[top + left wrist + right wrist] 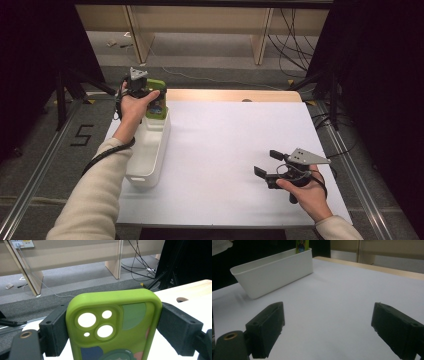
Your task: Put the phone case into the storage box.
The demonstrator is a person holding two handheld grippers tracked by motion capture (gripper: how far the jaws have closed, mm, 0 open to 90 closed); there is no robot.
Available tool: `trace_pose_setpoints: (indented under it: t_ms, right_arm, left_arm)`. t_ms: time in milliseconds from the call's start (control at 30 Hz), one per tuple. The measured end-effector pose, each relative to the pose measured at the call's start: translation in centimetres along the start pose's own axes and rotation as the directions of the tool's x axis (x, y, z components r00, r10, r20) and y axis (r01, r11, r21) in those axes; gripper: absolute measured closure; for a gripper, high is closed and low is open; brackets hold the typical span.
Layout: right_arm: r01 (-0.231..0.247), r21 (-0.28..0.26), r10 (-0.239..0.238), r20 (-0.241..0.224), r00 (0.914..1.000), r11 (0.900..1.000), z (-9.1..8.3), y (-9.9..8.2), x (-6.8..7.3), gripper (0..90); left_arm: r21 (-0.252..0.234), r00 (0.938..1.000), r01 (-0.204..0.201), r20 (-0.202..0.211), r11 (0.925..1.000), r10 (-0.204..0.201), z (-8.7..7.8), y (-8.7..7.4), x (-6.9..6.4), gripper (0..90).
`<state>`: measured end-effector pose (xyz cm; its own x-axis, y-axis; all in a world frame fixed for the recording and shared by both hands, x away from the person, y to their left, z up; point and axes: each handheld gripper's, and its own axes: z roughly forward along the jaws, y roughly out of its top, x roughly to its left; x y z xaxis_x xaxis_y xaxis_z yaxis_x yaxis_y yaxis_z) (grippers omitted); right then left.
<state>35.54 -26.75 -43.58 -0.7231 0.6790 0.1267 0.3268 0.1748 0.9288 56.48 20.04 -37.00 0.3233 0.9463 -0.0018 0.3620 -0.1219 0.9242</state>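
We found the left gripper clamped across the width of a lime-green soft plastic phone case with round camera cut-outs and a printed cartoon figure, its two black jaws pressing the case's long edges. In the high view the case stood upright at the far end of a long white plastic bin, which lay along the left side of the white table top. We could not tell whether the lower edge of the case had touched the bin floor.

We judged the step in hand to be lowering the case into the bin. To do it well, the case should be kept clear of the bin's end wall and brought down until it rests, and only then should the jaws part, so that it does not tip out over the rim.

The right gripper lay idle low over the near right of the table, jaws spread wide with nothing between them, well apart from the bin. Its view showed the bin with the case rising above the far end. Nothing stood between the case and the bin. Loose cables lay on the floor beyond the table.
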Motion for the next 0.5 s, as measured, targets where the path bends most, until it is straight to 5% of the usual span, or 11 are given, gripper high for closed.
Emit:
trace_pose_setpoints:
  t_ms: [500]
  right_arm:
    - [-0.002, 0.0, 0.002, -0.001, 1.0, 1.0, -0.01, -0.01, 0.0, 12.6]
  left_arm:
    - [0.013, 0.9998, 0.019, 0.004, 0.9997, -0.019, 0.42, -0.43, -0.21, 16.8]
